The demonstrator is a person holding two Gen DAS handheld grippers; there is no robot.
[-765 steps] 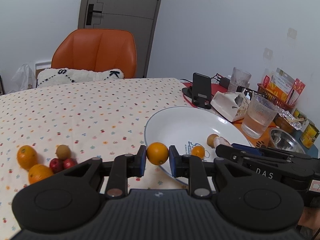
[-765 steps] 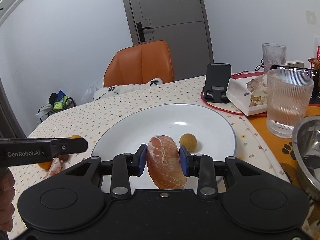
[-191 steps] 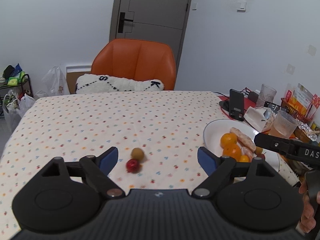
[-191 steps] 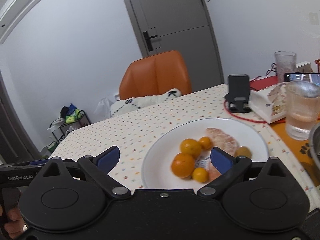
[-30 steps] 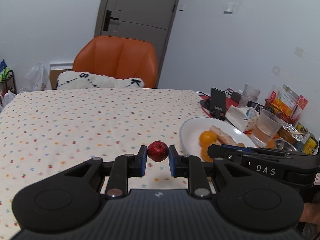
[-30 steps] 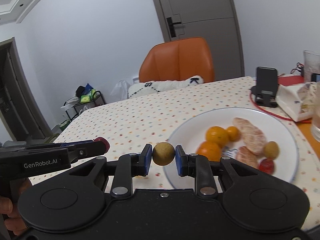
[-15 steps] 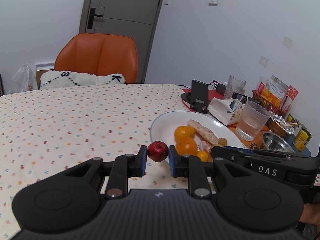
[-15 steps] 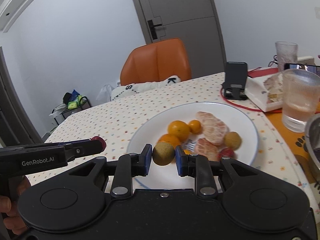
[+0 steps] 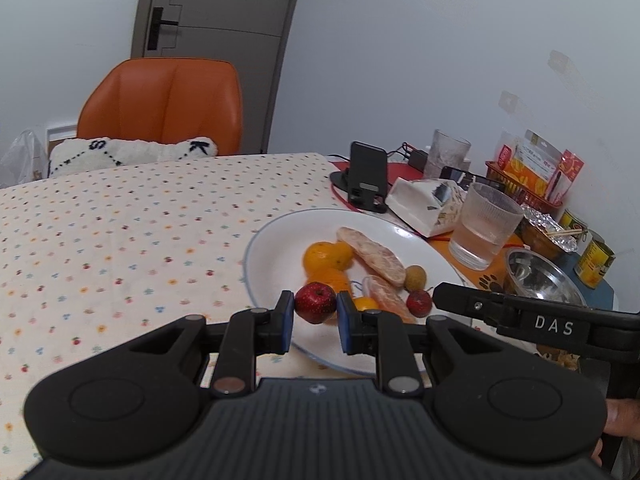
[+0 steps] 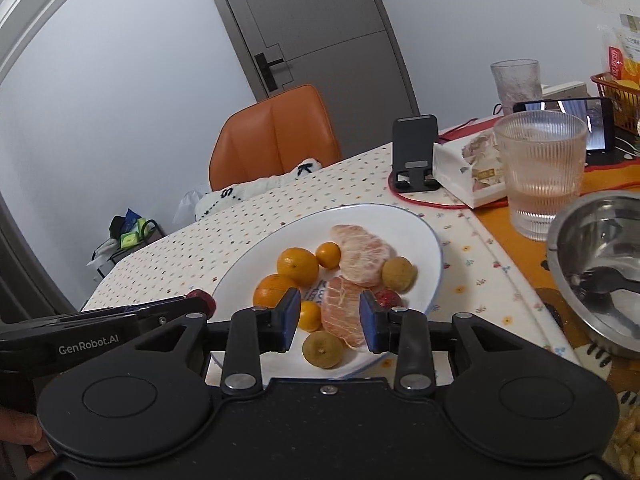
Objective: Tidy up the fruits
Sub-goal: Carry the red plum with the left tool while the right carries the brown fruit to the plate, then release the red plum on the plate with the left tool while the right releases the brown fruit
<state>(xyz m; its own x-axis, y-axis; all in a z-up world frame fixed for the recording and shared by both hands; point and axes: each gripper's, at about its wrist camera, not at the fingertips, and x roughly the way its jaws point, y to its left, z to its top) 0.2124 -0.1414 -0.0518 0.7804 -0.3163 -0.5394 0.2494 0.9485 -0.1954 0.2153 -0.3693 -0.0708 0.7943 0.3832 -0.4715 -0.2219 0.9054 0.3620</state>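
Observation:
My left gripper (image 9: pixel 315 309) is shut on a small red apple-like fruit (image 9: pixel 315 303) and hovers over the near left rim of the white plate (image 9: pixel 256 248). My right gripper (image 10: pixel 329 316) is open above the plate's (image 10: pixel 436 248) front. A brownish-green round fruit (image 10: pixel 322 349) lies on the plate just below the right gripper's jaws, free of them. On the plate are oranges (image 10: pixel 298 266), two peeled citrus pieces (image 10: pixel 362 254), another brown fruit (image 10: pixel 397 274) and a red fruit (image 10: pixel 387 298). The right wrist view shows the held red fruit (image 10: pixel 202 300) at the plate's left edge.
A ribbed glass of water (image 9: pixel 482 226), a steel bowl (image 9: pixel 540 280), a tissue box (image 9: pixel 424 204) and a phone stand (image 9: pixel 366 178) crowd the table right of the plate. An orange chair (image 9: pixel 160 108) stands behind the dotted tablecloth (image 9: pixel 120 232).
The right gripper opened and let the brownish-green fruit go onto the plate's front. The left gripper carried the red fruit closer, over the plate's near rim.

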